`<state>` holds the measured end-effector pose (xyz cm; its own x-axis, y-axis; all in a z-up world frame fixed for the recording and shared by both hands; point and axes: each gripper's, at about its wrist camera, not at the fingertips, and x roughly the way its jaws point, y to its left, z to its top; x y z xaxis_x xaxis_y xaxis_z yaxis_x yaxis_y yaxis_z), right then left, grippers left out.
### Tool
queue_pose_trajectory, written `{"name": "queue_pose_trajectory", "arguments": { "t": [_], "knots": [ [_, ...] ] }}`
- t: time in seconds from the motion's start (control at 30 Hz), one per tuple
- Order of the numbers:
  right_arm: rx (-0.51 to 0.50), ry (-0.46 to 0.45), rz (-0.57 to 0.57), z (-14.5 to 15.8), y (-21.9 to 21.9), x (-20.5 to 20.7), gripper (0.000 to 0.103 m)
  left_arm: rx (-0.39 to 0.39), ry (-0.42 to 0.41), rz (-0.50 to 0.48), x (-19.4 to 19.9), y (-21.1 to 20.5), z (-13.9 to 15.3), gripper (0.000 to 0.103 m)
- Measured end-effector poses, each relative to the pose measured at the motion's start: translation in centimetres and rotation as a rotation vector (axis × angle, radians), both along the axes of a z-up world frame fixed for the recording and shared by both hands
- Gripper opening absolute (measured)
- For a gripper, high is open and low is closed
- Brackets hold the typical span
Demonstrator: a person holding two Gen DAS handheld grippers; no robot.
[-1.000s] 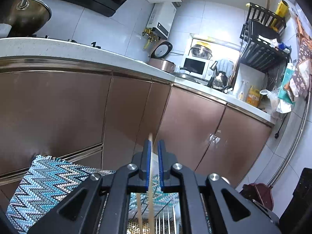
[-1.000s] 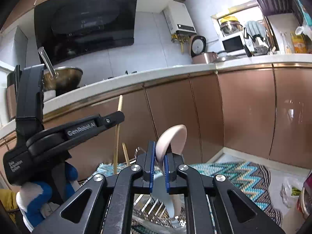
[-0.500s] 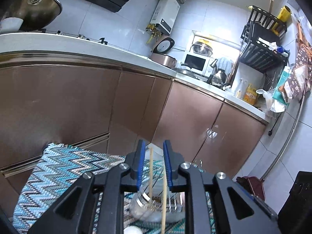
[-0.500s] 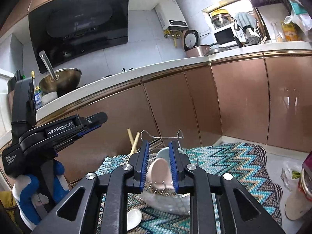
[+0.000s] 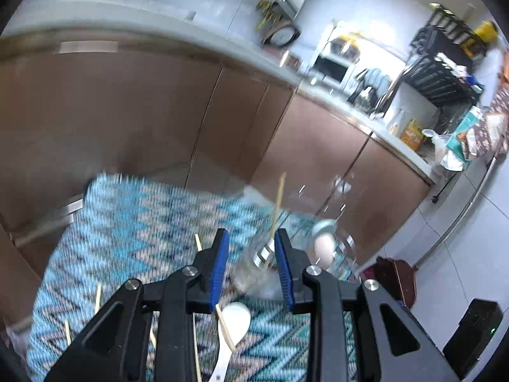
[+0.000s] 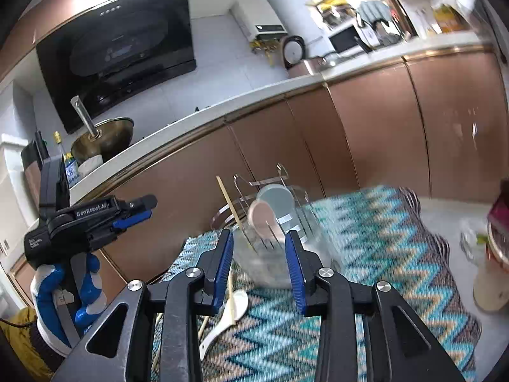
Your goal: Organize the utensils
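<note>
Right wrist view alone shows the left gripper [image 6: 140, 210] at left centre, gloved hand [image 6: 60, 289] below it. Both grippers have just been opening, nothing between the jaws; right gripper [image 6: 259, 265] and left frame the wire holder [image 6: 270, 219] with its chopstick [image 6: 232, 210] and spoons; another spoon [image 5: 233, 324] lies on the cloth [image 5: 127, 238].
</note>
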<state>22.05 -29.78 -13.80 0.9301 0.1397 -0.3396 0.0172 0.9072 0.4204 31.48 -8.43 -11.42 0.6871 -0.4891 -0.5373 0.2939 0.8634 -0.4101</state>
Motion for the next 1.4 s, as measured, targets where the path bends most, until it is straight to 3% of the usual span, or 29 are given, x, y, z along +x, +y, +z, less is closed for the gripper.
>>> {"name": "queue_pose_trajectory", "arguments": {
  "t": [0.13, 0.23, 0.5, 0.7, 1.03, 1.2, 1.4],
  "knots": [
    [0.041, 0.031, -0.005, -1.9, -1.1, -0.6, 0.035, -0.009, 0.182, 0.012, 2.8, 0.6, -3.4, 0.028],
    [0.075, 0.059, -0.006, -3.5, -1.8, -0.4, 0.035, 0.047, 0.315, 0.005, 6.1, -0.4, -6.0, 0.028],
    [0.114, 0.113, 0.008, -6.5, -2.9, 0.3, 0.035, 0.173, 0.471, 0.017, 12.7, -2.8, -10.8, 0.027],
    [0.139, 0.129, 0.008, -7.8, -3.9, 1.0, 0.035, 0.278, 0.507, 0.035, 15.3, -4.1, -13.0, 0.026],
    [0.165, 0.147, 0.030, -9.1, -3.9, 2.0, 0.036, 0.424, 0.533, 0.028, 17.8, -6.1, -13.5, 0.005],
    [0.172, 0.144, 0.024, -9.2, -4.1, 1.9, 0.036, 0.358, 0.502, 0.045, 17.1, -5.1, -12.3, 0.004],
    [0.181, 0.138, 0.020, -9.2, -4.2, 1.4, 0.036, 0.183, 0.385, 0.073, 13.9, -2.0, -7.8, 0.004]
  ]
}}
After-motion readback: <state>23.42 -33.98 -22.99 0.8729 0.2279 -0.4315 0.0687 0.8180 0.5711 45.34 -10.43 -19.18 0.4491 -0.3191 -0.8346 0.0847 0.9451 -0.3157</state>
